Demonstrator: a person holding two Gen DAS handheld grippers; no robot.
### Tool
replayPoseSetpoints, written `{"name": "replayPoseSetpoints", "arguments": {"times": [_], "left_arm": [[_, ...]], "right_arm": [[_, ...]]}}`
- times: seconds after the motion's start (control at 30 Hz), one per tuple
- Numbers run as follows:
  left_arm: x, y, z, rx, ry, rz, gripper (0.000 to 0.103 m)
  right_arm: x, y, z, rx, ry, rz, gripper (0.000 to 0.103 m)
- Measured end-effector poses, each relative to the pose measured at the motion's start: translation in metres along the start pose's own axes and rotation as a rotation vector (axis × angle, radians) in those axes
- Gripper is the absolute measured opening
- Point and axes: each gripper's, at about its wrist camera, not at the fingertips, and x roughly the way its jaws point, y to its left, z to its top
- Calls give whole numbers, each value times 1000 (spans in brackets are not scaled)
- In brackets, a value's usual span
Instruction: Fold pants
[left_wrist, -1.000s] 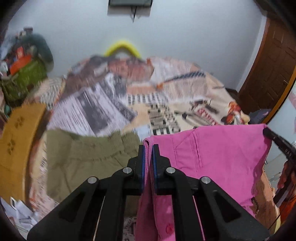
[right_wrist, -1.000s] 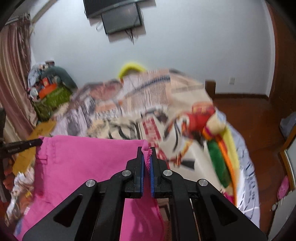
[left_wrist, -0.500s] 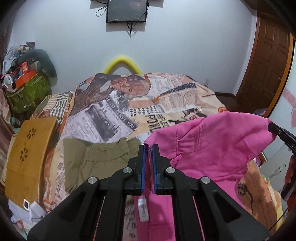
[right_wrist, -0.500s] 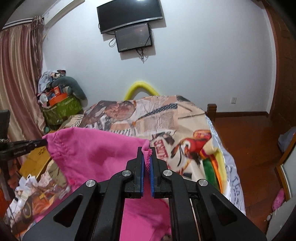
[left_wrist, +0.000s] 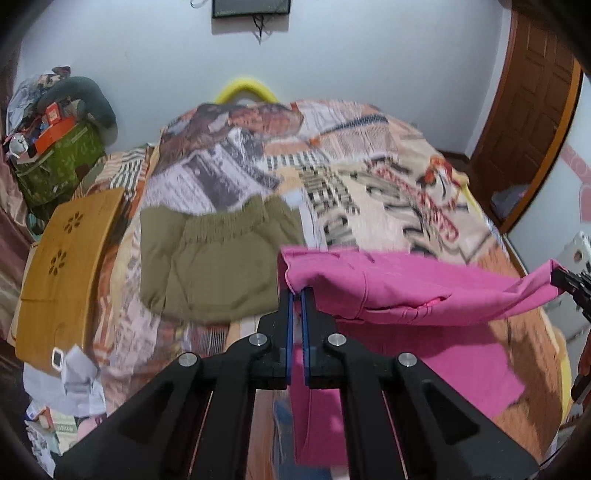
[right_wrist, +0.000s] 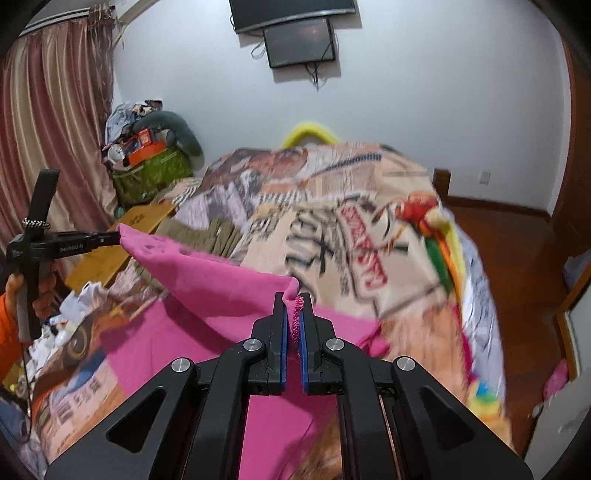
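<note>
The pink pants (left_wrist: 413, 291) hang stretched between both grippers over the bed, their lower part lying on the bedspread. My left gripper (left_wrist: 296, 295) is shut on one top corner of the pink pants. My right gripper (right_wrist: 291, 299) is shut on the other corner, at a stitched hem. The pink pants (right_wrist: 221, 284) span left in the right wrist view to the left gripper (right_wrist: 107, 239). The right gripper's tip (left_wrist: 565, 281) shows at the right edge of the left wrist view.
Folded olive-green pants (left_wrist: 218, 254) lie on the bed to the left. A patterned bedspread (left_wrist: 369, 177) covers the bed. A wooden board (left_wrist: 66, 266) lies at the left edge. A cluttered green bag (left_wrist: 59, 162) stands by the wall. A wooden door (left_wrist: 532, 122) is on the right.
Both grippers have lowered and moved forward over the bed with the pink pants. The lower part of the pants now rests on the bedspread.
</note>
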Motion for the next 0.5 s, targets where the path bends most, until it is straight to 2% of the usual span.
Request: {"name": "replayPoseSetpoints", "arguments": {"times": [0.23,0.5], "left_arm": [[6,-8,-43,48,106,4,4],[13,-17,-78,115,175,58,4]], "right_arm": [[5,-3,-33,41,120,13,5],[2,-2,-62,89,181,15,9]]}}
